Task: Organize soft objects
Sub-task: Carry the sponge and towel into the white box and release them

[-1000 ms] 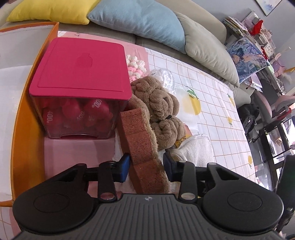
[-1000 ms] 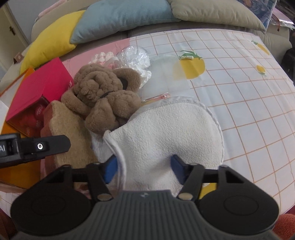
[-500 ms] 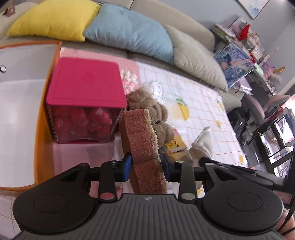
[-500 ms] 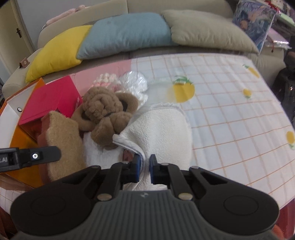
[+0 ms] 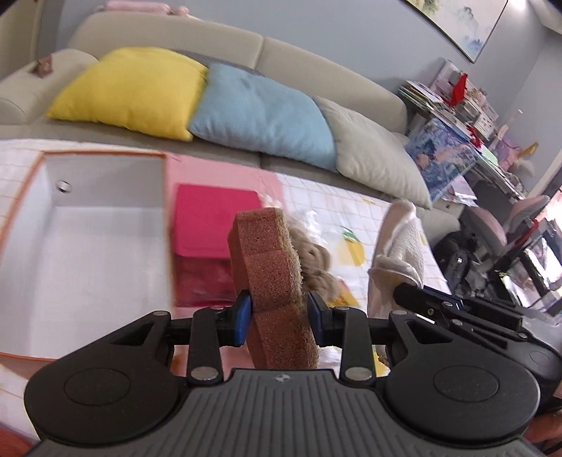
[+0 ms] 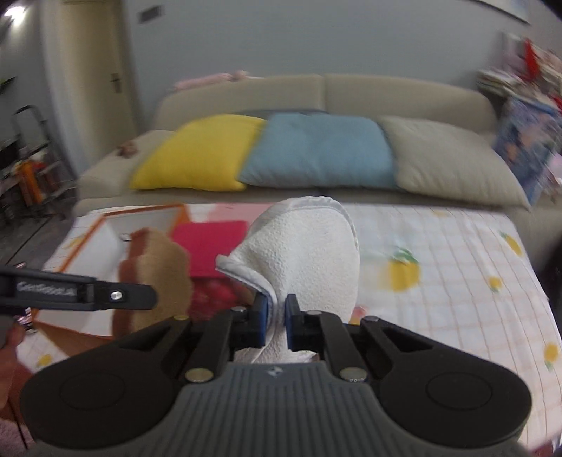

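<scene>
A home living room, by the look of it: beige sofa [image 6: 323, 95] along the far wall, carrying yellow cushion [image 6: 196, 154], blue cushion [image 6: 319, 154] and grey cushion [image 6: 453, 161]; framed painting [image 5: 456, 24] above; cluttered shelf of books and trinkets [image 5: 453, 102] at right; table under a fruit-print checked cloth [image 6: 456, 267] in front; door [image 6: 87, 88] at left.

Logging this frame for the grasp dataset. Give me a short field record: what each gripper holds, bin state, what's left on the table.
left gripper: shut on brown sponge, held upright
right gripper: shut on white cloth, lifted
orange bin: open, white interior, nothing visible inside
pink-lidded box: on table beside bin
brown plush toy: on table, partly hidden behind sponge
</scene>
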`<action>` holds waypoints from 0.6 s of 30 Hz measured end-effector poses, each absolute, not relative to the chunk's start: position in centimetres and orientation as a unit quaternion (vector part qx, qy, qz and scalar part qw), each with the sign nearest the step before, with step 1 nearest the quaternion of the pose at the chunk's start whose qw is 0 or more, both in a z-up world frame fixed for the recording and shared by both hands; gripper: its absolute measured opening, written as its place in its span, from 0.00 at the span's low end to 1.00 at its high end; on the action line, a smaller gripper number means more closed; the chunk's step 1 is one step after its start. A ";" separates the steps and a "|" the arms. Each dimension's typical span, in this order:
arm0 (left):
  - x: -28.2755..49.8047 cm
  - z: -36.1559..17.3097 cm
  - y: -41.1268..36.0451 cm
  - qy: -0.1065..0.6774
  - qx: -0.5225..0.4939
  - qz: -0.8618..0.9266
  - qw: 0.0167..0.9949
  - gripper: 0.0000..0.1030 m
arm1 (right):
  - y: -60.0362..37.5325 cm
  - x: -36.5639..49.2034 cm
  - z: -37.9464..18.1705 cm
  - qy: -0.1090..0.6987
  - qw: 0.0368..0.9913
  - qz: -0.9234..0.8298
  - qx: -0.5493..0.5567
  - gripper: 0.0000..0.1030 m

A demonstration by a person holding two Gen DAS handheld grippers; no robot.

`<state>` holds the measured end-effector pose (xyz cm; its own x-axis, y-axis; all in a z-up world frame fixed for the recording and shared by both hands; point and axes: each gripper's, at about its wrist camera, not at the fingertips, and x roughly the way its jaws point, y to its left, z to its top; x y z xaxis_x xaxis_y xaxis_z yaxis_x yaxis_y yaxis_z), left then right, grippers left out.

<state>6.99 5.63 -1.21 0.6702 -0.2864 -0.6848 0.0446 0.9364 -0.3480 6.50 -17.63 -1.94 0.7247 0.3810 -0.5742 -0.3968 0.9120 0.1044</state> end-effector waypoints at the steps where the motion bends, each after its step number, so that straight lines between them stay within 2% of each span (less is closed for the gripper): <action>1: 6.7 -0.9 6.4 0.393 -0.149 -0.082 0.904 0.37 | -16.6 6.3 -1.6 0.299 0.926 0.228 -0.022 0.07; 10: 4.9 0.2 14.1 0.364 -0.149 0.037 0.918 0.37 | -7.2 7.0 1.4 0.254 0.884 0.392 -0.030 0.07; 18: 6.4 -2.1 19.1 0.388 -0.156 0.090 0.904 0.37 | 1.6 10.5 -0.4 0.318 0.828 0.460 -0.044 0.08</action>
